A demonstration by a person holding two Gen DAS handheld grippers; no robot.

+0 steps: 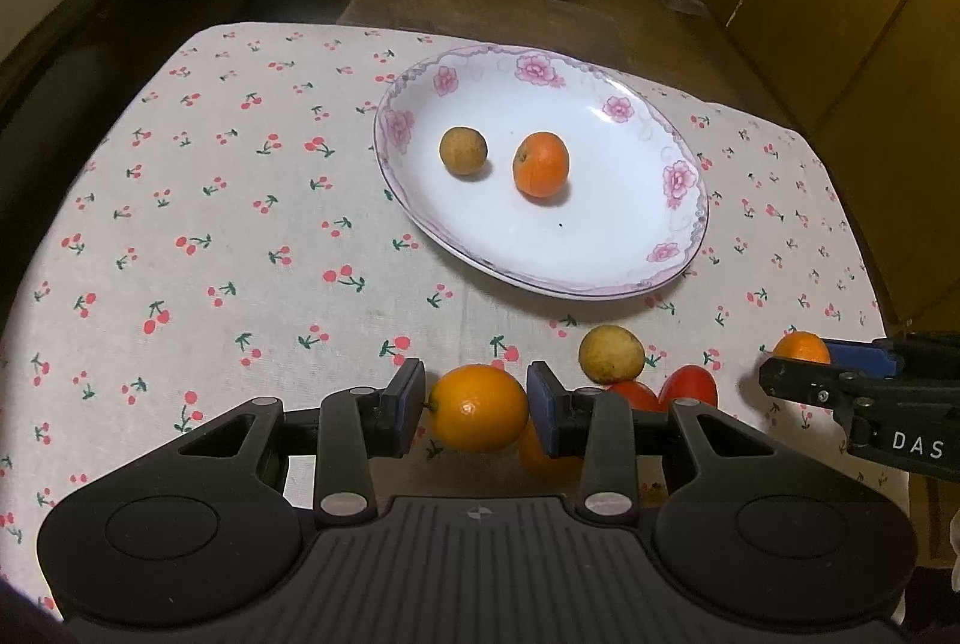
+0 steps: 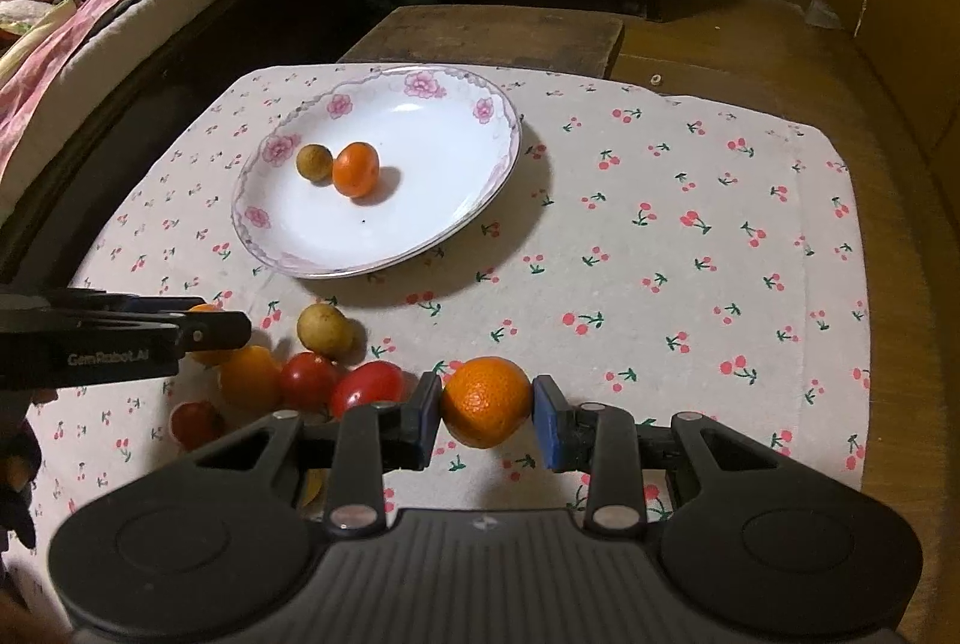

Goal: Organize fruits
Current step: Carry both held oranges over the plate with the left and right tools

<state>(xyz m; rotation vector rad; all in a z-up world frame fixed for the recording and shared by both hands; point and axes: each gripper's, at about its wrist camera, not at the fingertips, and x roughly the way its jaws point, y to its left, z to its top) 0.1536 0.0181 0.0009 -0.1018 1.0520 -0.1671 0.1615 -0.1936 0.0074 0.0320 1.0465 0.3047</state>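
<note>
Pretty dim, warm indoor light overall. The white plate point(image 1: 600, 248) is the brightest spot, no real glare. Fruit shadows fall toward 4 o'clock. Heavy fisheye bend at the edges, corners go dark, slightly soft.

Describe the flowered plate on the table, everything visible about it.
The plate is an oval, shallow white dish, glossy like porcelain, with pink flowers and a thin purplish scroll line round its rim. It lies flat on the cherry-print tablecloth, toward the far side of the table, casting a shadow on the cloth. Inside it lie a brownish round fruit and a small orange, side by side, apart in the left wrist view. A tiny dark speck marks the bare centre. Neither gripper touches it.
</note>
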